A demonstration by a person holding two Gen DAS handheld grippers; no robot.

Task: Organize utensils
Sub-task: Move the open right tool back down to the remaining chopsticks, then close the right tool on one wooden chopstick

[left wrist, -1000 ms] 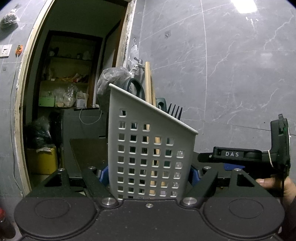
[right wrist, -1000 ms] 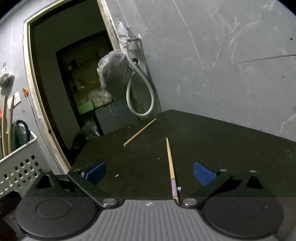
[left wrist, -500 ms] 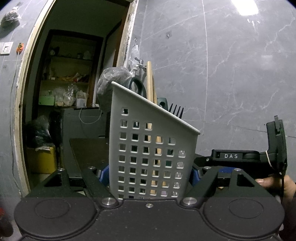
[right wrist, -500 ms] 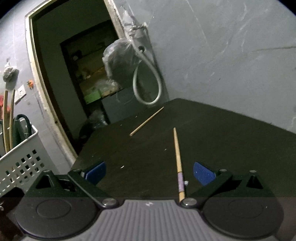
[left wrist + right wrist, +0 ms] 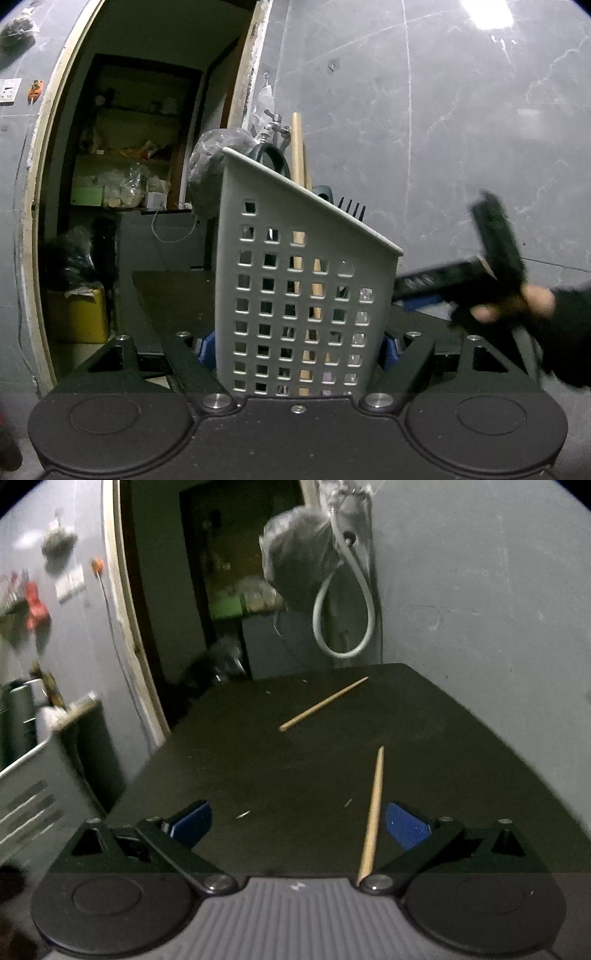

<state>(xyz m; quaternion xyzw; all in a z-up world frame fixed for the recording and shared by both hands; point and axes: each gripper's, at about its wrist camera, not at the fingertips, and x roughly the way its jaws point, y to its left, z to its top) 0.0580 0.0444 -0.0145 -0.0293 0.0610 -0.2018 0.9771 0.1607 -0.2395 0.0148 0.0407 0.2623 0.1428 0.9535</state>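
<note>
The left gripper (image 5: pixel 297 345) pinches the perforated basket (image 5: pixel 306 280); the right gripper (image 5: pixel 297 821) gapes over 1 light, stiff chopstick (image 5: pixel 373 808), best pinched mid-shaft.

A dark, matte table (image 5: pixel 424 738) runs from the near edge of the right wrist view back to a grey wall, its far corner reaching the doorway. Two wooden chopsticks lie on it, well apart. The far chopstick (image 5: pixel 323 704) lies at a slant near the back. The near chopstick (image 5: pixel 373 812) points away, its thick end hidden at the bottom. A few pale crumbs (image 5: pixel 243 814) are scattered on the surface. In the left wrist view the same table carries a grey perforated basket (image 5: pixel 306 295), tilted; whether its base touches the top cannot be told.
</note>
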